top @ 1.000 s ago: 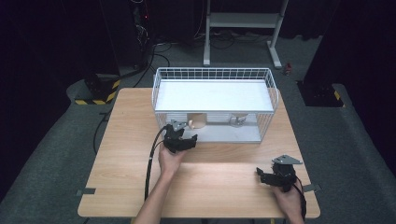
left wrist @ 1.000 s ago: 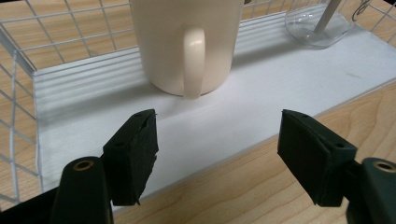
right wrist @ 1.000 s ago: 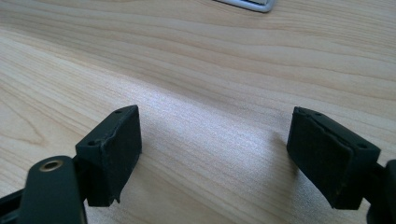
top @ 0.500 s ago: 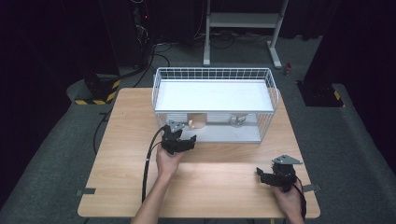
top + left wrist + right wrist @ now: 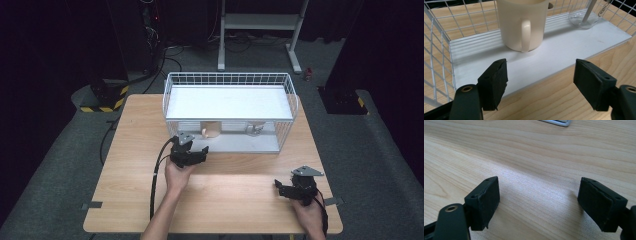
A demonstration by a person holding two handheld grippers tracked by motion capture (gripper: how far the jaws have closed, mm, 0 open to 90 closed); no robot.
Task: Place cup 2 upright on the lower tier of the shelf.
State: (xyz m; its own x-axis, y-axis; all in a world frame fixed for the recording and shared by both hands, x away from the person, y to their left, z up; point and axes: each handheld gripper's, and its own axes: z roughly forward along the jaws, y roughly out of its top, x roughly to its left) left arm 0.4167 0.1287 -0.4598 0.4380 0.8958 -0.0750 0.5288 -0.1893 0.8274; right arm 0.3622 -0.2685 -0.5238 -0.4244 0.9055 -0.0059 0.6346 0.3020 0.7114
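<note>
Since the earlier frame the left gripper (image 5: 540, 83), jaws apart and empty, has edged nearer the cream mug (image 5: 522, 23).

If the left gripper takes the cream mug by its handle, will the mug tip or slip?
The cream mug stands upright on a wide base, so a gentle push probably will not tip it. Its glossy surface may slip in the pads. Held by the handle alone, it would likely swing; it looks rigid and breakable.

One mug (image 5: 522, 23), one glass (image 5: 584, 18), one wire rack (image 5: 230, 80) — two grippers.
</note>
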